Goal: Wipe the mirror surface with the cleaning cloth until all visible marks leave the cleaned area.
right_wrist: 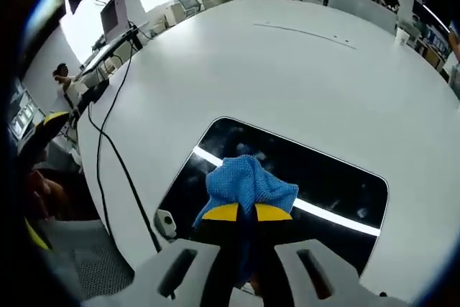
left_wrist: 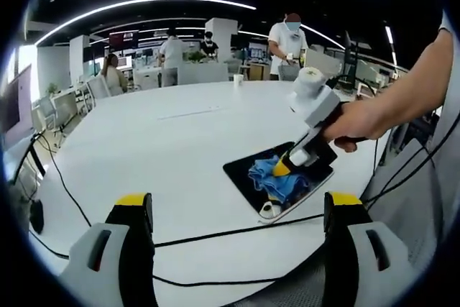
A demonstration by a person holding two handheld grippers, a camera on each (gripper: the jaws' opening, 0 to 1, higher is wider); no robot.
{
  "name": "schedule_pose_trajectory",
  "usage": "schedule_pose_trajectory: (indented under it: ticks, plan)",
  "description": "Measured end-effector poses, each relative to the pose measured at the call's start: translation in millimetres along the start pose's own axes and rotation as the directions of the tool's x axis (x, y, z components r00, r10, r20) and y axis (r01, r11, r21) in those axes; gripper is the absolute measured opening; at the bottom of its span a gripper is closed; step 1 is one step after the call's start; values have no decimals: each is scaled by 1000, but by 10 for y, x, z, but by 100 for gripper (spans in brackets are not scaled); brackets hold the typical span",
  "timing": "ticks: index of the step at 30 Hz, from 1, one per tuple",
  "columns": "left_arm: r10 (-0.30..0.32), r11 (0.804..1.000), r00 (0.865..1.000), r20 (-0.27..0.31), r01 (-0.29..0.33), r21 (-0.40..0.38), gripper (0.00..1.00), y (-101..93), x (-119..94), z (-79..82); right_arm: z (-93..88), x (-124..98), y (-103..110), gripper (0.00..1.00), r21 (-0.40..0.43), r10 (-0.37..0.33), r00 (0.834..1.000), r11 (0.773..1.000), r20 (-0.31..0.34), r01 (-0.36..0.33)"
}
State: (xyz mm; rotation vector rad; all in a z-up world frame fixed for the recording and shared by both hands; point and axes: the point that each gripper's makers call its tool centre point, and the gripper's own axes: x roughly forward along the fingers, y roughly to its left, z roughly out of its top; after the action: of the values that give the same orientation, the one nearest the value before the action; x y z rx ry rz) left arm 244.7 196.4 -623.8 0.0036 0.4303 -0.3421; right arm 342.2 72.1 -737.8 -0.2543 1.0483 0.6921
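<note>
Blue cloth [right_wrist: 248, 185] is clamped in the right tool [right_wrist: 248, 213], on the mirror [right_wrist: 323, 177]; wiping looks mid-way, faint specks remain. Left tool [left_wrist: 237, 210] hangs open.

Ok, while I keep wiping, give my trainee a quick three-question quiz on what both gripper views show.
1. True or false: the right gripper is shut on the blue cloth.
2. Multiple choice: the mirror lies on (A) a dark floor, (B) a white table, (C) a chair.
3. Fill in: in the left gripper view, the left gripper has its jaws ____, with nothing between them.

Key
1. True; the cloth bunches out past its yellow tips, over the mirror.
2. B.
3. Open; the black cable runs across the table beyond them, and the right gripper works the cloth on the mirror.
</note>
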Motion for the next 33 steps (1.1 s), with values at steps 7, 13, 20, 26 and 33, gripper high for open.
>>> schedule_pose_trajectory:
  ticks: [7, 13, 20, 26, 33]
  plan:
    - [7, 1000, 1000, 5, -7, -4, 99, -82, -42, 22, -94, -33, 54, 0, 15, 10, 1000, 1000, -8, -10]
    - [15, 1000, 1000, 5, -15, -3, 99, -96, -62, 11, -166, -42, 102, 1, 32, 20, 1000, 999, -13, -19]
    - [16, 1000, 1000, 4, -16, -6, 99, -108, -107, -20, -251, -99, 168, 0, 48, 28, 999, 998, -16, -27]
    - [12, 1000, 1000, 6, -12, -2, 99, -158, -111, -33, -305, -110, 194, 0, 85, 40, 999, 996, -12, -39]
    - [1, 1000, 1000, -4, -1, 2, 99, -216, -121, -70, -331, -110, 223, 0, 77, 42, 999, 996, -14, -40]
